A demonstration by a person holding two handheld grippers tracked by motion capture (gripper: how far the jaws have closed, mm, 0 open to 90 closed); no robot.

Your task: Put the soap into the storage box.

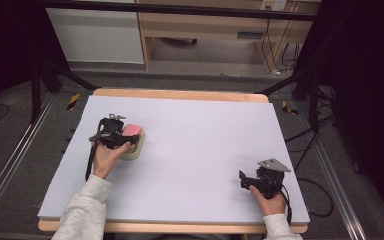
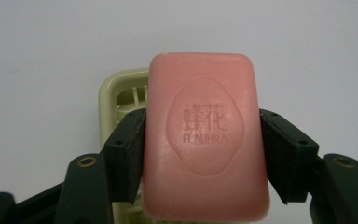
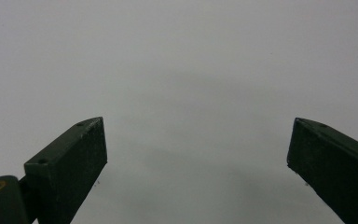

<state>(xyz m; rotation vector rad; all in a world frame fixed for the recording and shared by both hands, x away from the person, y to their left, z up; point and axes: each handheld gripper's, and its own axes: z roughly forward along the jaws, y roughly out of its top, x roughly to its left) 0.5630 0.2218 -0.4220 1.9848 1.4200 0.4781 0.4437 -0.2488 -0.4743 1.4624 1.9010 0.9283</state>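
White foam board covers the wooden table [image 1: 190, 95], with nothing on it but one small job at its left side. And there's the grip: the left gripper [image 2: 204, 140] is clamped across the short sides of a pink soap bar [image 2: 205, 140], stamped face towards the camera, pads flat on both edges so the slick bar can't twist out. Right beneath it sits the cream soap dish [image 2: 121, 91], slotted base showing behind the bar, so the soap looks poised just over its tray; whether it touches the dish I can't tell. From the high view the soap [image 1: 132, 130] sits over the dish [image 1: 133, 150]. Over on the right, the right gripper [image 3: 198, 158] rests well apart, jaws spread wide with nothing between them, likely just keeping out of the way.
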